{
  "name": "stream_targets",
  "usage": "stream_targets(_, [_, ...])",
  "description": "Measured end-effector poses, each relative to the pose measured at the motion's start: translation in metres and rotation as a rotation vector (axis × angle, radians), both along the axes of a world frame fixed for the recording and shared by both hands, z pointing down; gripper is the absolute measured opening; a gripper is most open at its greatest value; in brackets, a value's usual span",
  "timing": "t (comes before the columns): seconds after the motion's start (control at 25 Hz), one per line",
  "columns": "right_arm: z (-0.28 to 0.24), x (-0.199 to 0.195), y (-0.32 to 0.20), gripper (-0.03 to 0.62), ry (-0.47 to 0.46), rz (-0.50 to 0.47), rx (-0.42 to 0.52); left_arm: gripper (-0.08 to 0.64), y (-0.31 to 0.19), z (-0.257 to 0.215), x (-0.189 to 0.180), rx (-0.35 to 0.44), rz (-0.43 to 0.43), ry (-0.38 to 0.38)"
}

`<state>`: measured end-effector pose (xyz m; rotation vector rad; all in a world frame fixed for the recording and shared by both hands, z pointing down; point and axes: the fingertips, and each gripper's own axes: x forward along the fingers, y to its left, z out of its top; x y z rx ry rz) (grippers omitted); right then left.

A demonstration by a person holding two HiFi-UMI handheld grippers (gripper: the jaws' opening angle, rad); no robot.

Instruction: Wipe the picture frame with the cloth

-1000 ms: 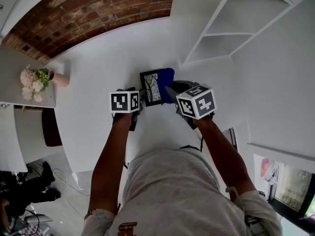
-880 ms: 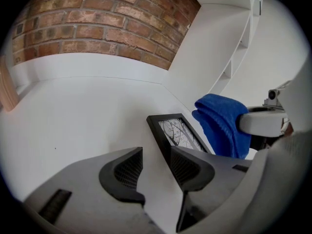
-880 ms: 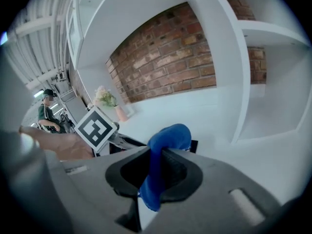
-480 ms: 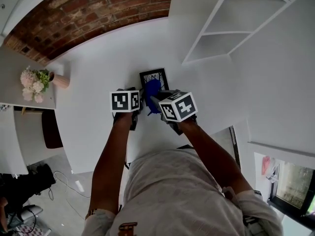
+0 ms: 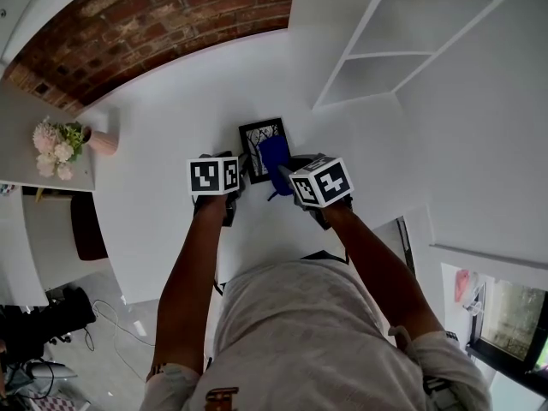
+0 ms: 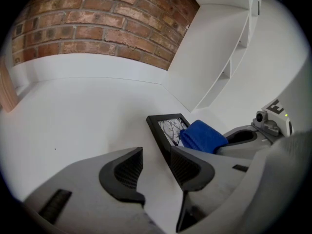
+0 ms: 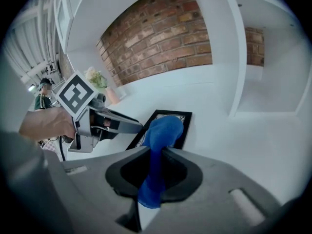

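A black picture frame [image 5: 259, 140] with a tree print lies flat on the white table [image 5: 171, 144]. My right gripper [image 5: 286, 172] is shut on a blue cloth [image 5: 274, 154], which rests on the frame's right half. In the right gripper view the cloth [image 7: 161, 130] bulges out past the jaws of this gripper [image 7: 158, 155] onto the frame [image 7: 187, 125]. My left gripper [image 5: 242, 175] is open at the frame's near left edge. Its right finger [image 6: 187, 167] sits against the frame [image 6: 163, 126], beside the cloth [image 6: 202, 136]. Only table shows between its jaws.
A pink vase of flowers [image 5: 62, 144] stands at the table's far left. A white shelf unit [image 5: 385, 58] rises at the back right, beside a brick wall [image 5: 145, 24]. The table's near edge runs just in front of my body.
My right gripper carried the cloth from the frame's right side leftwards over its lower middle, then back up onto the right half. The left gripper stayed put.
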<state>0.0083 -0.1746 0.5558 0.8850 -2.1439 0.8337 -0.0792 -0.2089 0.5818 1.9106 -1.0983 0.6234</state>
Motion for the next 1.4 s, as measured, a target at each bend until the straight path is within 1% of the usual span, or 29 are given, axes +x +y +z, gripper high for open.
stream_targets(0.16, [-0.003,0.019,-0.001,0.049,0.009,0.006,0.01,0.173,0.0,-0.001,0.001,0.001,-0.001,0.0])
stream_targets(0.32, [-0.002,0.04,-0.002,0.049,0.031,0.04,0.01,0.173,0.0,-0.001,0.001,0.003,-0.008,-0.001])
stream_targets(0.44, [-0.001,0.05,0.0,0.049,0.036,0.055,0.007,0.173,0.0,-0.001,0.0,0.005,-0.015,0.001])
stream_targets(0.56, [-0.009,0.049,0.001,0.049,0.006,0.042,0.023,0.173,0.001,-0.001,0.0,0.004,-0.025,0.004])
stream_targets(0.68, [-0.024,0.046,0.0,0.049,-0.025,0.026,0.058,0.173,0.004,-0.004,0.0,0.009,-0.028,0.005])
stream_targets(0.8, [-0.046,0.045,-0.005,0.049,-0.052,0.011,0.114,0.173,0.008,-0.017,0.001,0.04,-0.023,0.014])
stream_targets(0.96, [-0.08,0.043,-0.013,0.049,-0.099,-0.003,0.2,0.173,0.012,-0.046,-0.001,0.113,-0.026,0.04])
stream_targets(1.12, [-0.118,0.037,-0.02,0.049,-0.155,-0.032,0.305,0.172,0.013,-0.092,0.0,0.223,-0.044,0.107])
stream_targets(1.2, [-0.14,0.03,-0.021,0.049,-0.196,-0.054,0.365,0.17,0.012,-0.121,0.001,0.302,-0.052,0.149])
stream_targets(1.32, [-0.175,0.019,-0.02,0.049,-0.261,-0.09,0.457,0.169,0.012,-0.169,0.003,0.442,-0.057,0.212])
stream_targets(1.4, [-0.196,0.012,-0.018,0.049,-0.298,-0.114,0.512,0.166,0.014,-0.196,0.006,0.525,-0.051,0.235])
